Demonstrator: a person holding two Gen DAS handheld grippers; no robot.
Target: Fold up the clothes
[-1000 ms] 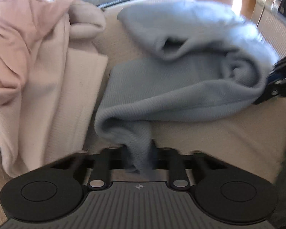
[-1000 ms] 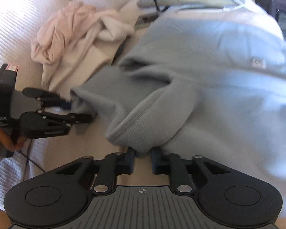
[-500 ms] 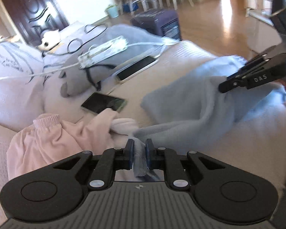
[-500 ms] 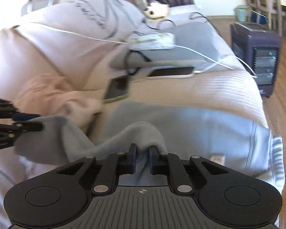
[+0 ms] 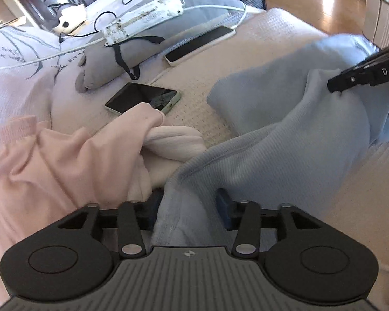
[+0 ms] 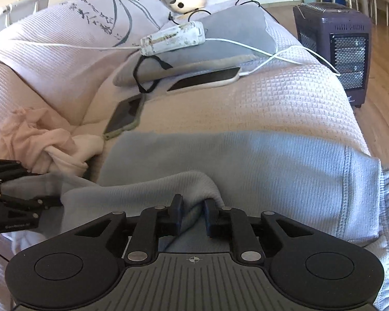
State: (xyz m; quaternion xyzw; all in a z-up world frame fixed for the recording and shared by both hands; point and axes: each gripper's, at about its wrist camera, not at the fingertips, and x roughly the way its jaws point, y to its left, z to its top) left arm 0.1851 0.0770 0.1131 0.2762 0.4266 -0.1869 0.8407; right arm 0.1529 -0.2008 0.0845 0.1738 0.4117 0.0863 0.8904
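Observation:
A light blue knit garment lies across the beige bed cover, its ribbed hem toward the right edge in the right wrist view. My left gripper is open, fingers spread wide, with a fold of the blue cloth still lying loosely between them. My right gripper is shut on another bunched fold of the blue garment. In the left wrist view, the right gripper pinches the cloth at the far right. A crumpled pink garment sits to the left, touching the blue one.
A dark phone in a green case lies just beyond the pink garment, and a second phone lies further back. A white power strip with cables rests on a grey pillow. A heater stands on the floor beyond the bed.
My left gripper's fingers have spread apart, letting go of the blue cloth. Both grippers came down toward the bed, and the blue garment now lies flatter. The right gripper keeps its hold.

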